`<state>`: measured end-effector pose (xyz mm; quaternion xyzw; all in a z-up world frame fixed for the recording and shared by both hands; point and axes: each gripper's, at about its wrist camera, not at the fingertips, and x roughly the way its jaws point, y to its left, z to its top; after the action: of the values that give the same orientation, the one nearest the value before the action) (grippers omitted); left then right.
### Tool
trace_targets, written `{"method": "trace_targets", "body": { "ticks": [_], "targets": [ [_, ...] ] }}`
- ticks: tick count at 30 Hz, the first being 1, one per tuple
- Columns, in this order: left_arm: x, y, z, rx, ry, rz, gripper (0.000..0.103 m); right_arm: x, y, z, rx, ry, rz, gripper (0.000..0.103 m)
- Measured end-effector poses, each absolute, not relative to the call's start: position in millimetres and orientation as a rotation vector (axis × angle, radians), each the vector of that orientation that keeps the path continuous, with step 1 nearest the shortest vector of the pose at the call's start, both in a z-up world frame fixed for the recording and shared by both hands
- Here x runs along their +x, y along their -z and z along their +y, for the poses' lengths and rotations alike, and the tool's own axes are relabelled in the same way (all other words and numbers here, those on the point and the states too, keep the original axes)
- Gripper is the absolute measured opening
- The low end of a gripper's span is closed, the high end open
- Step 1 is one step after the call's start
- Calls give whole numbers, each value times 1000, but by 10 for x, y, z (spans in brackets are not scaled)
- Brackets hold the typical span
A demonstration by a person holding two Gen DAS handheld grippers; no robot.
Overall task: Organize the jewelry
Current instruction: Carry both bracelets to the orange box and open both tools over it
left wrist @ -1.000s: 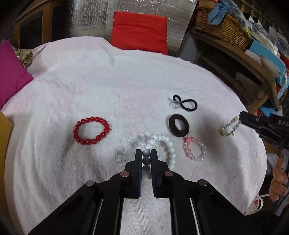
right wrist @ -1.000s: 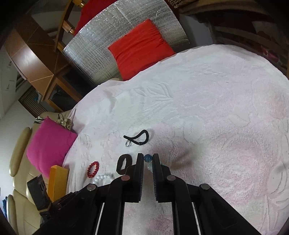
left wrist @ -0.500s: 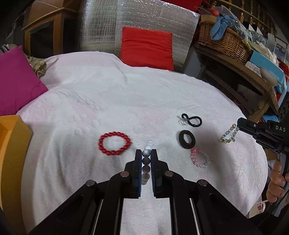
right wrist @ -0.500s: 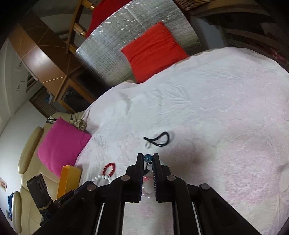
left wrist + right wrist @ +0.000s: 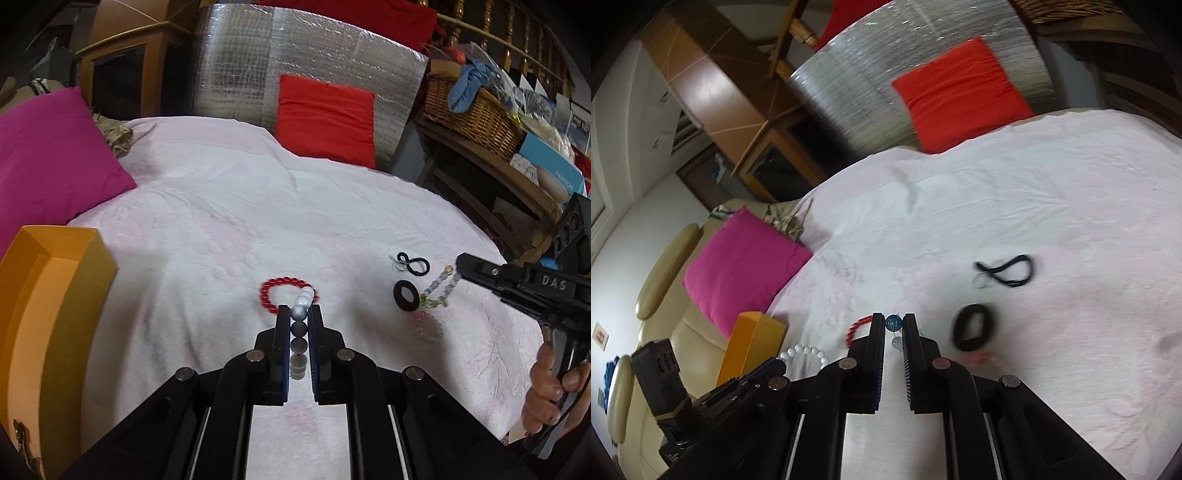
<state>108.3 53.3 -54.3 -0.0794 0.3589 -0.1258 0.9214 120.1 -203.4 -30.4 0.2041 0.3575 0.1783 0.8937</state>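
White and grey beads of a pearl bracelet (image 5: 300, 325) sit pinched between the closed fingers of the left gripper (image 5: 298, 314), its loop hanging clear of the pale pink blanket (image 5: 221, 229) that covers the round table. In the right wrist view the same bracelet shows as a white arc off the left gripper's tip. The right gripper (image 5: 894, 323) is likewise clamped shut, on a blue bead of a pastel bead bracelet (image 5: 439, 291), which dangles from its tip in the left wrist view, over the blanket's right side; a hand (image 5: 550, 391) grips that tool's handle. Lying on the blanket toward its right edge are a red bead bracelet (image 5: 273, 291), a brown ring-shaped hair tie (image 5: 406, 295), a thin black elastic (image 5: 413, 263) twisted into a figure eight, and a blurred pink bracelet (image 5: 428, 326) nearest the near edge. An orange box (image 5: 48, 302) stands open at the blanket's left edge, beside a magenta cushion (image 5: 48, 158). A red cushion (image 5: 327, 118) leans at the far edge against a silver foil panel (image 5: 295, 48).
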Motion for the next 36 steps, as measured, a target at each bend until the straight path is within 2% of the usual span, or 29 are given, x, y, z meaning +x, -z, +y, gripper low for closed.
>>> {"method": "trace_targets", "body": {
  "ticks": [9,16,20,27,36],
  "targets": [
    [835,380,1095,-241,114,684,9,1321,350,-1269,370,-470,769,11],
    [426,-13,1728,-310,-35,567,9,1435,172,-255,279,-606,782,11],
    [264,-69,2173,-353,-126,557,9,1498,73,361,245,-696,802,11],
    [377,341,2890,-435,-299,684,9,1566,285,1313,174,-763,890,11],
    [646,915,3150,-476,-377,886,9,1790,701,1821,99,-721,1003,12]
  ]
}}
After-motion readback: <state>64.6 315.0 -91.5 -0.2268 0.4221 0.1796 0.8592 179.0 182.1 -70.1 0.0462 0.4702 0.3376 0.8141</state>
